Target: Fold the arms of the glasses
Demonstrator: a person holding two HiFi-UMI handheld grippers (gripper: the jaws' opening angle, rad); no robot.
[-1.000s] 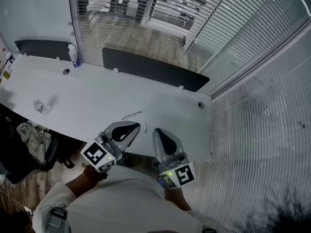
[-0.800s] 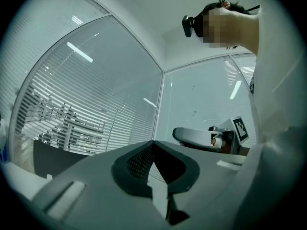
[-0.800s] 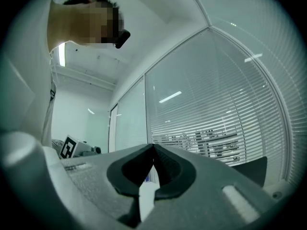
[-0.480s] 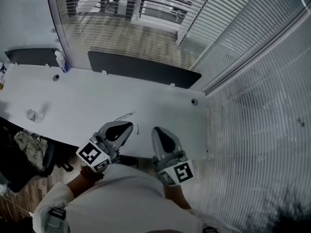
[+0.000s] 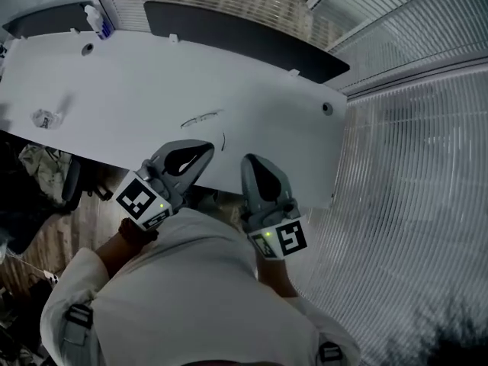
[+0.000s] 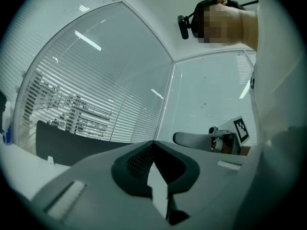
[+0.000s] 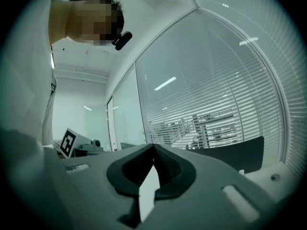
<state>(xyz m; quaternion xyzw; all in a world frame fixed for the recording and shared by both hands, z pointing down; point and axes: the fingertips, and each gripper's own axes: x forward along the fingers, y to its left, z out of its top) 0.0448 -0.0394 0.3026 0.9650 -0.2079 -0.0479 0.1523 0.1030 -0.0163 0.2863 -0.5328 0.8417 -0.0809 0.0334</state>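
Glasses (image 5: 201,119) on the white desk (image 5: 137,90), thin-framed and faint, lying just beyond the tips of both tools and touched by neither; too small in the head view to tell how the arms stand. Close beside them, on the side toward the tools, a short dark curved line (image 5: 223,140), possibly the end of one arm, though cannot tell. Left tool (image 5: 206,150) over the desk's near edge, pointing toward the glasses, jaws pressed together tip to tip and gripping nothing, as its own view shows plainly. Right tool (image 5: 248,162) just beside it and apart from it, also over the near edge, jaws likewise closed on each other and empty. Behind both, marker cubes facing up and a white shirt (image 5: 191,296) filling the bottom of the head view. Elsewhere on the desk, well apart from the glasses: a crumpled clear wrapper (image 5: 43,118) toward the left end, a small bottle (image 5: 95,20) with a blue label at the far left corner, and two round holes (image 5: 327,108) in the top. Along the far edge, a long dark panel (image 5: 236,33). Beyond and to the right, glass walls with slatted blinds (image 5: 412,166). Under the desk's left end, a chair (image 5: 46,170) with pale cloth heaped on it.
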